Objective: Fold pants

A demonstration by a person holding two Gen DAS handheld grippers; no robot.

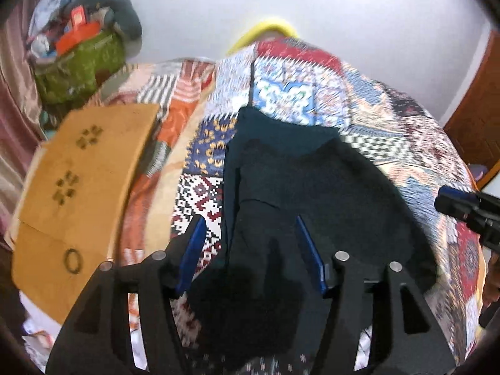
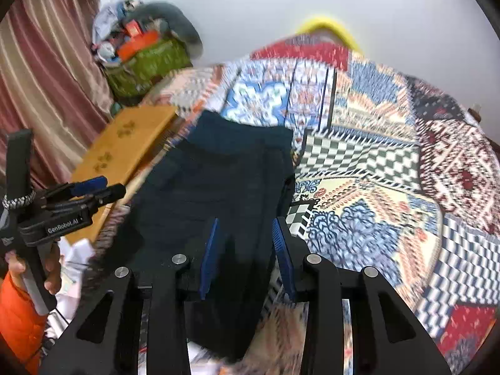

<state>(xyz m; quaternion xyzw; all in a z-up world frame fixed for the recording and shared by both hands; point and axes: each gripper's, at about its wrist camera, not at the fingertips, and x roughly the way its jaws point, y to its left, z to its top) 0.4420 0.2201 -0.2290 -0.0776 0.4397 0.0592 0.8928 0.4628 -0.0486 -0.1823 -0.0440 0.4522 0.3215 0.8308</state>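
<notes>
Jaws of both grippers gape above the blurred pants [image 1: 300, 187], whose near edge seems hidden.

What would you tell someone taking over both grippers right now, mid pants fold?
Left gripper: open, nothing held, over the near end of the pants.
Right gripper: open, nothing held, over the pants' near right edge.
Pants: dark, lying on the patchwork quilt, beside a tan board. An upper layer seems to lie over a lower one, so one fold may be done; motion blur leaves that unsure.
Left: probably grip the near end with both grippers and fold again.
</notes>
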